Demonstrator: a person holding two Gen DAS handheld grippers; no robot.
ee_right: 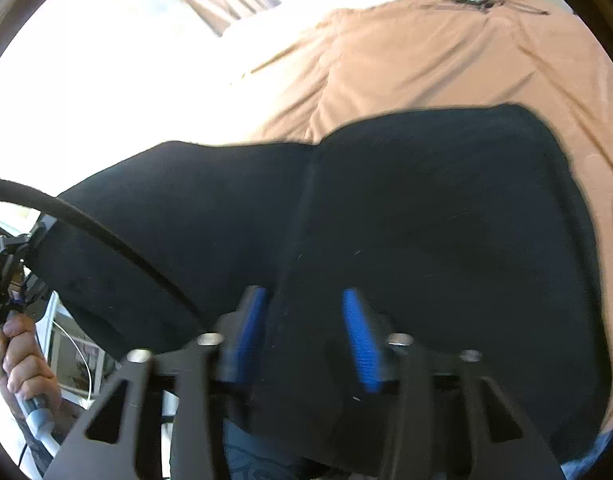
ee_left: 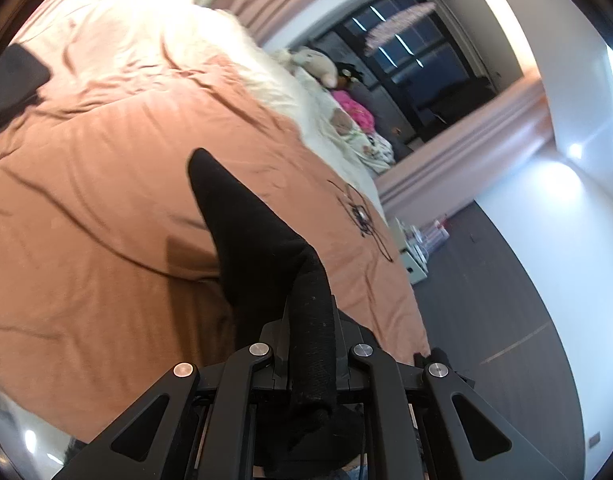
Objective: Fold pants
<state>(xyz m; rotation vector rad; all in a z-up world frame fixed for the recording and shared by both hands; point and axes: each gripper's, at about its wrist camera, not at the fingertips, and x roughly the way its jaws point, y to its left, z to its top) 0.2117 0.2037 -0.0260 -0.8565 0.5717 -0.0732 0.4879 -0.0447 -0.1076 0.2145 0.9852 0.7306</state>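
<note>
Left claw [ee_left: 306,292] pinches pants [ee_right: 386,208] hem; right claw [ee_right: 306,312] open, pads clear. Keep hem taut, fold squarely on bed [ee_left: 106,200].

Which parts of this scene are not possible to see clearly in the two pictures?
- Left wrist view: the pads of the left hand-held gripper are hidden by the black pants clamped between them.
- Right wrist view: the near edge of the pants is covered by the right hand-held gripper; motion blur softens the blue pads.
- Right wrist view: glare washes out the bedspread at upper left.
</note>
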